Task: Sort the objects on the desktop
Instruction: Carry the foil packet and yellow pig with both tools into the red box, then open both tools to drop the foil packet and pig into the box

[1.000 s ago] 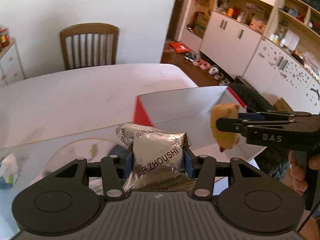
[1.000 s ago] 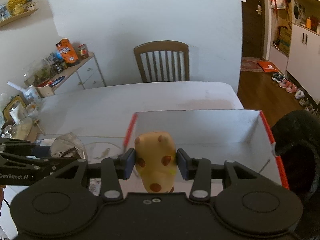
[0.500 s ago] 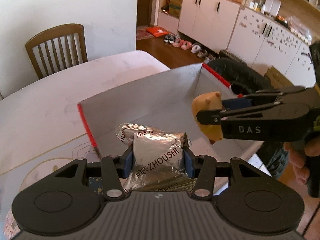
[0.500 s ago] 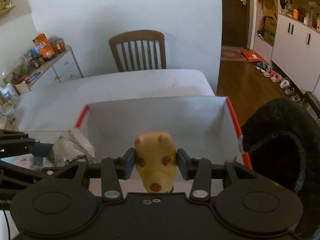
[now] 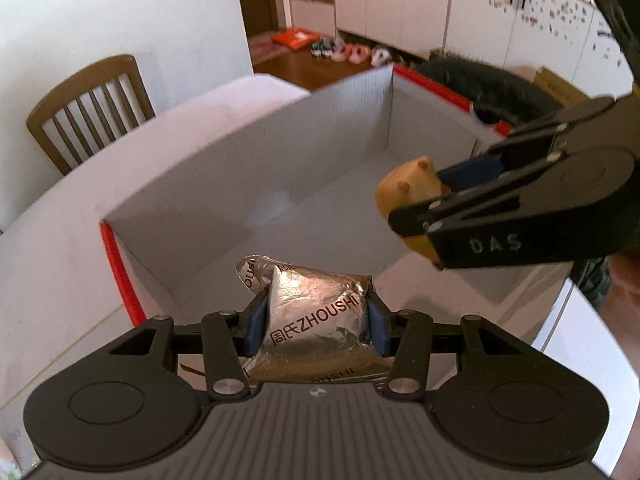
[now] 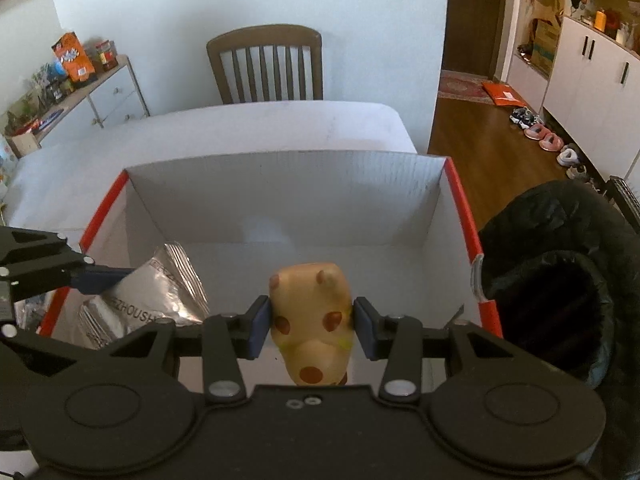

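My left gripper [image 5: 316, 324] is shut on a silver foil snack packet [image 5: 316, 312] and holds it over the near left part of an open white cardboard box with red edges [image 5: 256, 168]. My right gripper [image 6: 311, 326] is shut on a yellow toy animal with brown spots [image 6: 310, 316], held over the near side of the same box [image 6: 280, 196]. The toy [image 5: 408, 188] and right gripper [image 5: 424, 208] show at the right of the left wrist view. The packet [image 6: 152, 300] and a left gripper finger [image 6: 100, 274] show at the left of the right wrist view.
The box stands on a white table [image 6: 240, 128] with a wooden chair [image 6: 266, 64] behind it. A black padded jacket [image 6: 560, 280] lies right of the box. A sideboard with snacks [image 6: 72, 80] stands at the far left. White cabinets and shoes [image 6: 560, 148] are at the right.
Both grippers have moved forward over the box with their objects still held. The left gripper has swung to the right, from beside the box to above its inside.
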